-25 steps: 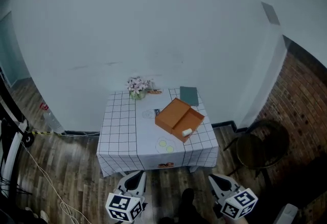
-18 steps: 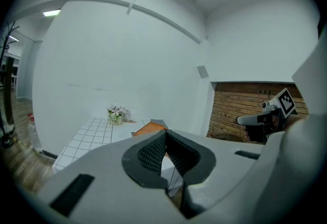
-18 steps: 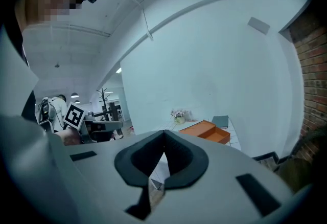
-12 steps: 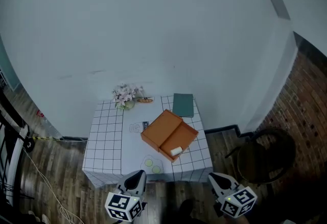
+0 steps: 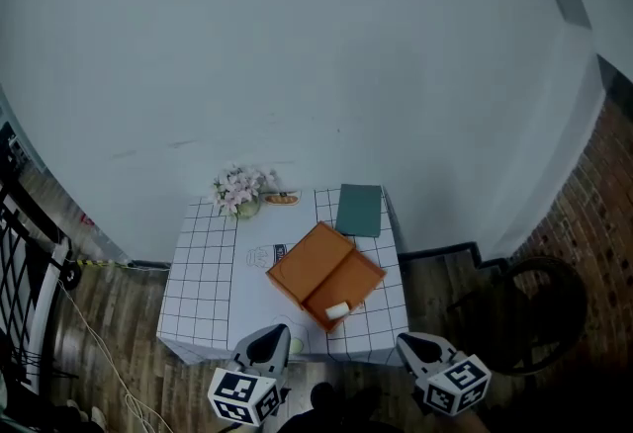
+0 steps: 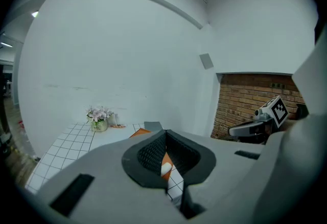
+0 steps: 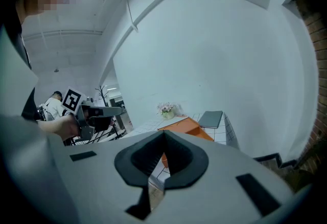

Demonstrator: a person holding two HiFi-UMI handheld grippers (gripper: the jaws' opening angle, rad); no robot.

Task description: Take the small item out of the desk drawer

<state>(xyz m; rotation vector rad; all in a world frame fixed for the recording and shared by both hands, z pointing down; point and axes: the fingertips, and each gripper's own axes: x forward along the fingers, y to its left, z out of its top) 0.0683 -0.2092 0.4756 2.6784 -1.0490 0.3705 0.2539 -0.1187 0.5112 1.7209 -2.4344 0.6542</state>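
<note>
An orange drawer box (image 5: 318, 270) lies open on the table with the white checkered cloth (image 5: 203, 283). A small white item (image 5: 337, 309) rests in the box's near corner. My left gripper (image 5: 276, 332) and right gripper (image 5: 404, 341) hover at the bottom of the head view, short of the table's near edge, both shut and empty. In the left gripper view the left gripper (image 6: 165, 134) points toward the box, and the white item (image 6: 166, 169) shows through its hollow. From the right gripper view, my right gripper (image 7: 163, 135) faces the orange box (image 7: 186, 125).
A small vase of pink flowers (image 5: 237, 192) and a dark green book (image 5: 359, 210) stand at the table's far side against the pale wall. A dark round chair (image 5: 539, 307) is on the right over the wooden floor. Cables and a black rack (image 5: 25, 273) lie left.
The head view has shifted, so the table and orange box sit lower and slightly left in the picture. Both grippers stay at the bottom edge, still shut.
</note>
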